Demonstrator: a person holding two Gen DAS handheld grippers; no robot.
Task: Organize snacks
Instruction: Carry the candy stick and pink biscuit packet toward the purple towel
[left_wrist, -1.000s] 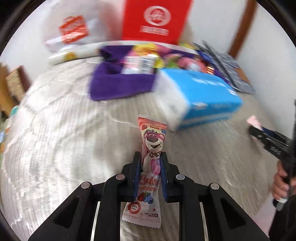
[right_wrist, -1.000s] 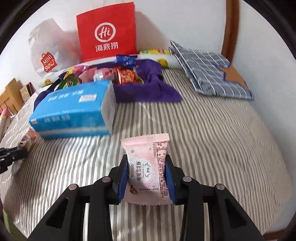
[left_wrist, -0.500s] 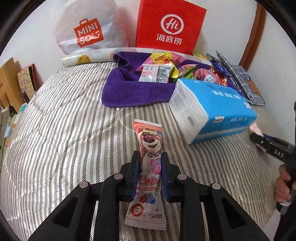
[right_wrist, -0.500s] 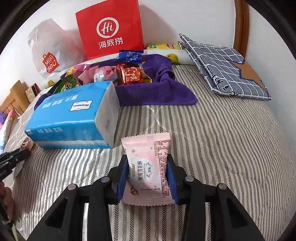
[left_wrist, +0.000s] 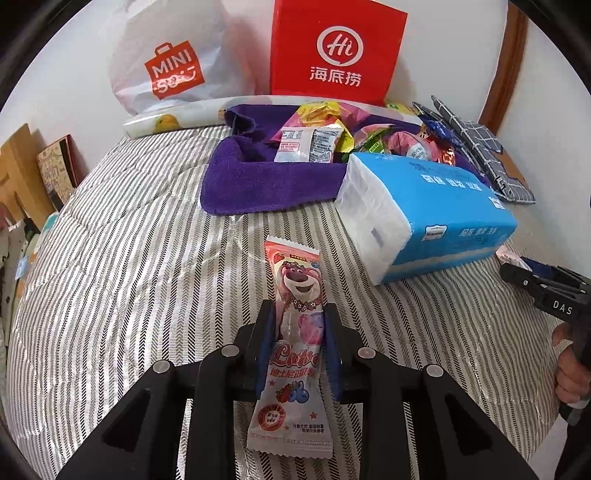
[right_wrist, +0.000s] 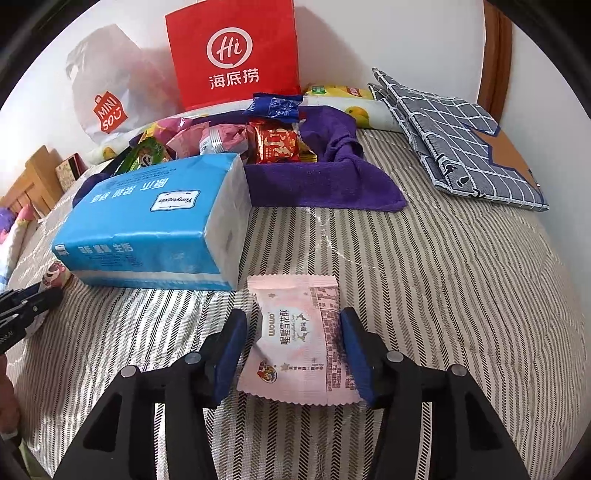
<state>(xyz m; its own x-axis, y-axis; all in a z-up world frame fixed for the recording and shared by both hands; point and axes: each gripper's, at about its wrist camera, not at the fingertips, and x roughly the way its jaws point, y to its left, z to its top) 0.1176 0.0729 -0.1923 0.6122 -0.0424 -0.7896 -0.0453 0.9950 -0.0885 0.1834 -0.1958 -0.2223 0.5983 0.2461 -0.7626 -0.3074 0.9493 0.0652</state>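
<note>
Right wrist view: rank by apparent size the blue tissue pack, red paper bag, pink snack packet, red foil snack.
1. Blue plastic-wrapped tissue pack
2. Red paper bag with the white "Hi" logo, farther back, so likely understated
3. Flat pink snack packet, nearest the camera, so flattered
4. Small red foil snack

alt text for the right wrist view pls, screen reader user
The right gripper stands open around a pale pink snack packet lying on the striped bedspread, with a gap showing at the left pad. Beyond it lie a blue tissue pack and a purple towel piled with snacks, and a red paper bag leans on the wall.
</note>
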